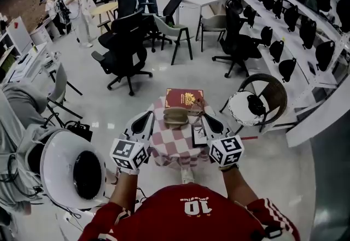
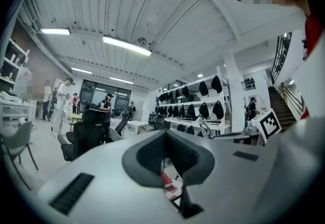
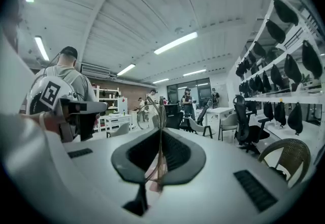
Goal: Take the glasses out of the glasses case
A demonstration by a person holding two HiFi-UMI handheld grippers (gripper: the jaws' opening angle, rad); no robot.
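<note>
A tan glasses case (image 1: 176, 117) lies on a small table with a red-and-white checked cloth (image 1: 174, 147), just in front of a red book (image 1: 184, 97). My right gripper (image 1: 204, 116) is at the case's right side and is shut on thin-framed glasses (image 1: 195, 104), which stick up past its tips. In the right gripper view the glasses (image 3: 148, 116) stand clamped edge-on between the shut jaws of the right gripper (image 3: 161, 134). My left gripper (image 1: 143, 121) hovers left of the case. Its jaws are shut with nothing between them in the left gripper view (image 2: 165, 136).
A dark flat card (image 1: 198, 135) lies on the cloth near my right gripper. A wicker chair (image 1: 261, 98) stands to the right, black office chairs (image 1: 124, 48) behind the table, and a white round seat (image 1: 71, 166) at the near left. People stand far back.
</note>
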